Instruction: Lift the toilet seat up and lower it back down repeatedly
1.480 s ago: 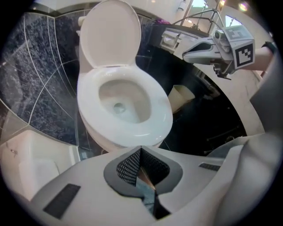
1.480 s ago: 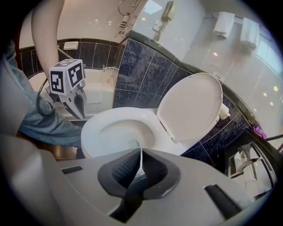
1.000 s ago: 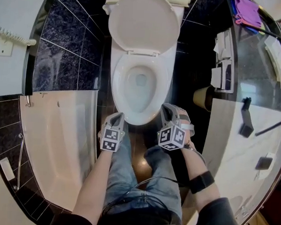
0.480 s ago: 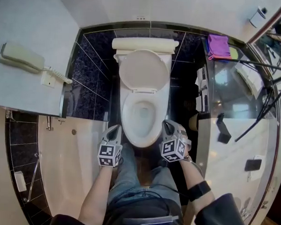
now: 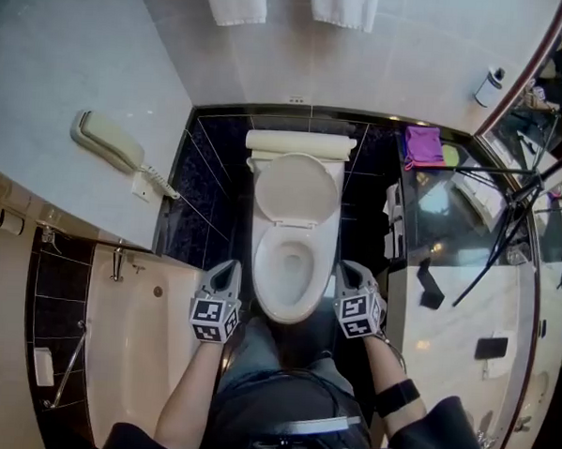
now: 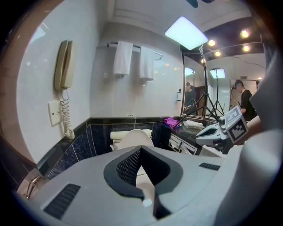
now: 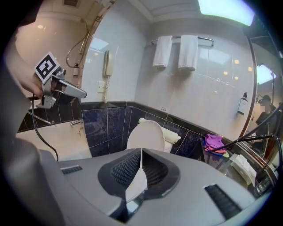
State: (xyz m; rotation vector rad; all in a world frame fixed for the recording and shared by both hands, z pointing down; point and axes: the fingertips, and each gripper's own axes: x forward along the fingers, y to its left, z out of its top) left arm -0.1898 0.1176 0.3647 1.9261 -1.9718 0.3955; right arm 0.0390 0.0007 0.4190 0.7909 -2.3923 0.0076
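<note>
The white toilet (image 5: pixel 291 266) stands in the middle of the head view with its lid (image 5: pixel 297 187) raised against the tank and the seat lying flat on the bowl. My left gripper (image 5: pixel 229 268) hovers beside the bowl's front left, and my right gripper (image 5: pixel 350 269) beside its front right. Both are apart from the toilet. In the left gripper view the jaws (image 6: pixel 140 151) are shut with nothing between them; the lid (image 6: pixel 134 138) shows beyond. In the right gripper view the jaws (image 7: pixel 140 153) are also shut and empty, pointing toward the lid (image 7: pixel 148 135).
A bathtub (image 5: pixel 139 343) lies at the left, with a wall phone (image 5: pixel 111 144) above it. At the right is a glass-topped counter (image 5: pixel 450 228) with a purple cloth (image 5: pixel 423 145) and tripod legs (image 5: pixel 507 221). Two towels (image 5: pixel 241 1) hang above the tank.
Both grippers have risen away from the bowl's front rim, and the head view has pulled back so the toilet looks smaller. Lid and seat have not moved.
</note>
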